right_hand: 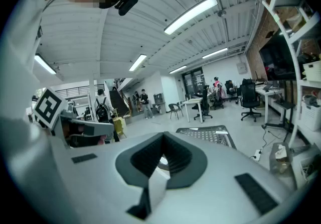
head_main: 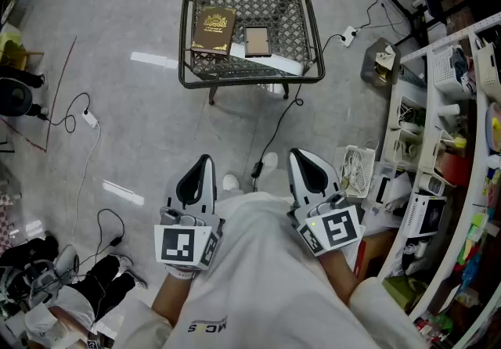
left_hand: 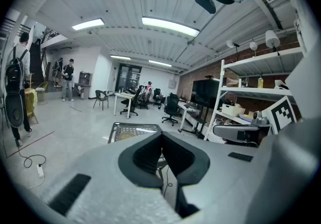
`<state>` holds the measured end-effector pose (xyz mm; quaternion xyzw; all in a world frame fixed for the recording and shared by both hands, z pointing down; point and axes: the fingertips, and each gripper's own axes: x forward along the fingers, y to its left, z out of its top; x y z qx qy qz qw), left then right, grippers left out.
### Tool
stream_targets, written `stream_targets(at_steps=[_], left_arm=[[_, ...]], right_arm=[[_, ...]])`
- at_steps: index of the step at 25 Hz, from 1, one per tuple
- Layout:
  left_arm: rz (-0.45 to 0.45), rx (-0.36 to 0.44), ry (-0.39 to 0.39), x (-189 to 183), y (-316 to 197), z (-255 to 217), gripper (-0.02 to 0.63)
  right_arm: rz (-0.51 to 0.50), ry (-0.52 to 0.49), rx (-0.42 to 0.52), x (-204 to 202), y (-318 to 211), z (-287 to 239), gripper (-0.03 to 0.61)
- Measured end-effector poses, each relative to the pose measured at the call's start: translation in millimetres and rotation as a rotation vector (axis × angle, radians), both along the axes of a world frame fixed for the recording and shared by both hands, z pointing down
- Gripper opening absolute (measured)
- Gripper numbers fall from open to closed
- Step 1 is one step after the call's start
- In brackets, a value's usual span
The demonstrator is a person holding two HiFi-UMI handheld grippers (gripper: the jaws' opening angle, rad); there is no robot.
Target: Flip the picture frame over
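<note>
Two grippers held close to the body, picture frame out on the table ahead.

We log the left gripper and the right gripper side by side over our lap, each with its jaws pressed together and nothing between them. We list the picture frame lying flat on the mesh table, well apart from both grippers, with a dark book just beside it on the left and a white sheet in front.
</note>
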<state>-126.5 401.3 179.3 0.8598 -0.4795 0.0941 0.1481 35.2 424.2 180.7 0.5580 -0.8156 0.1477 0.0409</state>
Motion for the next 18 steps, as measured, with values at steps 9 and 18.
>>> stream_targets(at_steps=[9,18], left_arm=[[-0.013,-0.012,0.014,22,-6,1,0.025],[-0.071,-0.038,0.004,55,-16,-1,0.025]], right_arm=[[-0.060,-0.001,0.023,-1,-12,0,0.014],[-0.084,-0.038,0.026,36,-31,3,0.014]])
